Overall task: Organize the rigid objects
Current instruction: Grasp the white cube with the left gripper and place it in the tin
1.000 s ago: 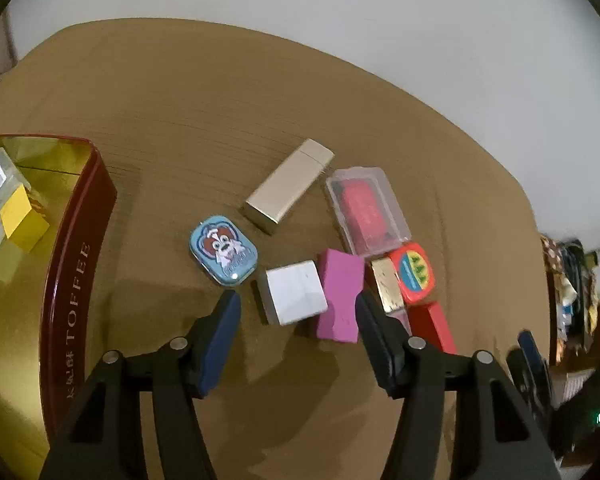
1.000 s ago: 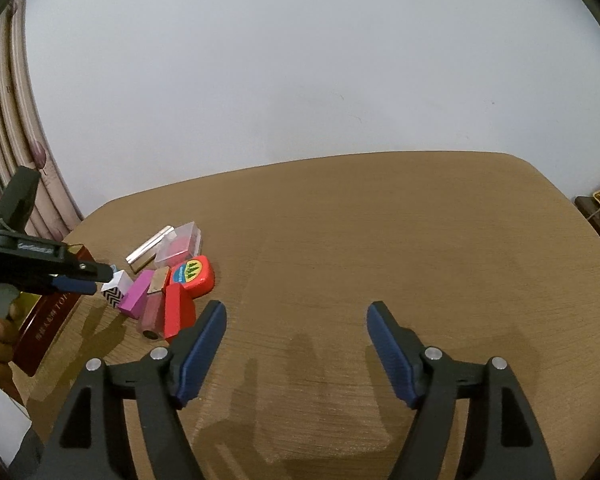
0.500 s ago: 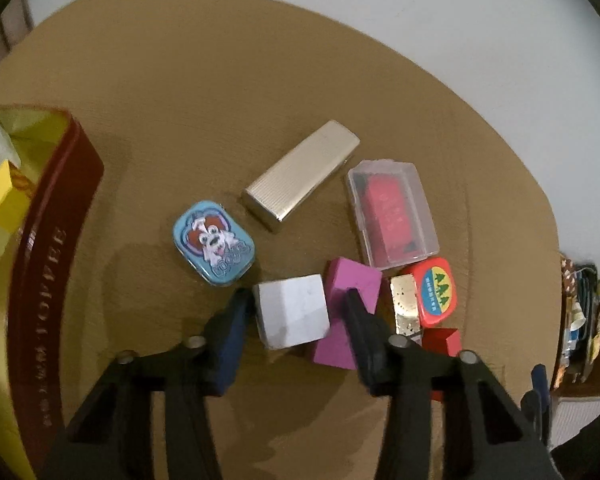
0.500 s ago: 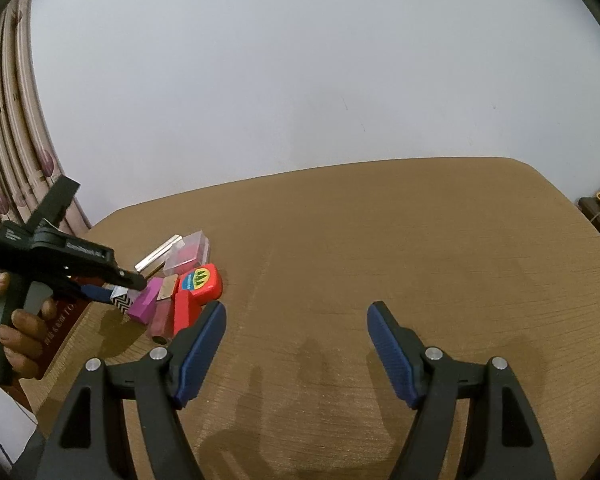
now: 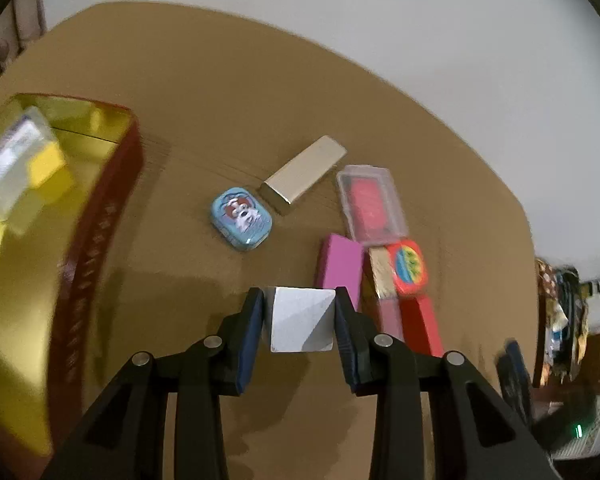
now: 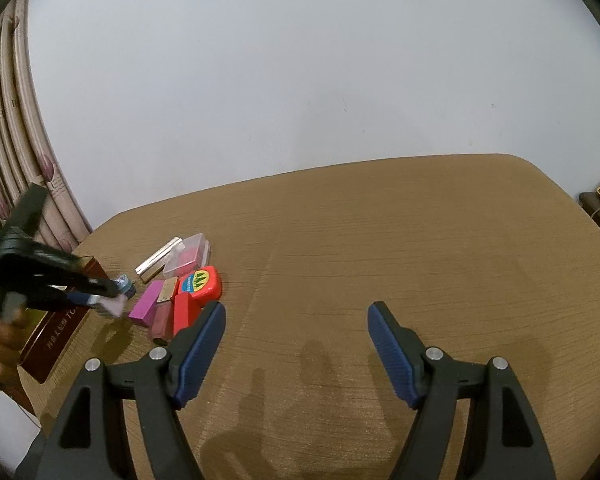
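Note:
My left gripper (image 5: 299, 318) is shut on a small white box (image 5: 302, 320) and holds it above the brown table (image 5: 220, 80). On the table beyond it lie a blue tin (image 5: 241, 218), a gold bar-shaped box (image 5: 303, 175), a clear case with red inside (image 5: 371, 203), a pink box (image 5: 339, 269), a red round-cornered tin (image 5: 407, 267) and a red box (image 5: 422, 326). The red toffee tin (image 5: 96, 240) with gold inside stands at the left. My right gripper (image 6: 296, 338) is open and empty over bare table; the left gripper (image 6: 100, 294) shows at its far left.
The toffee tin holds a yellow block (image 5: 46, 164) and a clear packet (image 5: 12, 160). A curtain (image 6: 16, 152) hangs at the left behind the table. A cluttered shelf (image 5: 564, 304) stands past the table's right edge.
My left gripper closed on the white box and lifted it off the table, away from the pink box. The right gripper stayed still and open.

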### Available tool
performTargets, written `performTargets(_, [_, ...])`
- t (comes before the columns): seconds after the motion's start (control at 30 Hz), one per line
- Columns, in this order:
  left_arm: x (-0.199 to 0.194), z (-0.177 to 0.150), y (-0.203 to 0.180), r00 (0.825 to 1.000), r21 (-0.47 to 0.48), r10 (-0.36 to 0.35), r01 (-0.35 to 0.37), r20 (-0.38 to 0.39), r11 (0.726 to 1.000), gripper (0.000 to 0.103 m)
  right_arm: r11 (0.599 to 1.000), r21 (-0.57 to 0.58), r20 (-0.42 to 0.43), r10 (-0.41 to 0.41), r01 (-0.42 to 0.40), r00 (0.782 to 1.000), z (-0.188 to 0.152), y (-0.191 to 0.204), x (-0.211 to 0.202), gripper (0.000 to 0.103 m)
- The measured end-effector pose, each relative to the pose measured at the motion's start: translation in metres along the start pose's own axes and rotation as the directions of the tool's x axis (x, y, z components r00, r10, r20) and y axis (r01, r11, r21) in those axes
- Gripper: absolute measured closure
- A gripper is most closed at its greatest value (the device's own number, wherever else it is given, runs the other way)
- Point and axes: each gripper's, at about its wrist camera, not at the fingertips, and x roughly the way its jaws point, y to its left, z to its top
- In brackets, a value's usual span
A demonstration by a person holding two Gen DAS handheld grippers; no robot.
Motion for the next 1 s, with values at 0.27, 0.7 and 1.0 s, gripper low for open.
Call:
performTargets(0.27, [-0.078,0.012,0.054,0.988,0.050,0.119,-0.124,0.100,0.991,0.072,1.000,-0.002,-0.028,-0.017,0.017,0.999,0.000,0.002,0.007,0.027])
performTargets(0.7, [-0.025,0.061,0.178,0.964,-0.073,0.265,-0.265,-0.010,0.961,0.077,0.999,-0.010,-0.066,-0.036,0.036,0.997,-0.001,0.005,0.019,0.027])
performTargets(1.0, [-0.020,0.086,0.163,0.968,-0.021,0.244,-0.243,0.059,0.970,0.048,0.999,-0.012,-0.080,-0.036,0.036,0.996,-0.002,0.005,0.021,0.027])
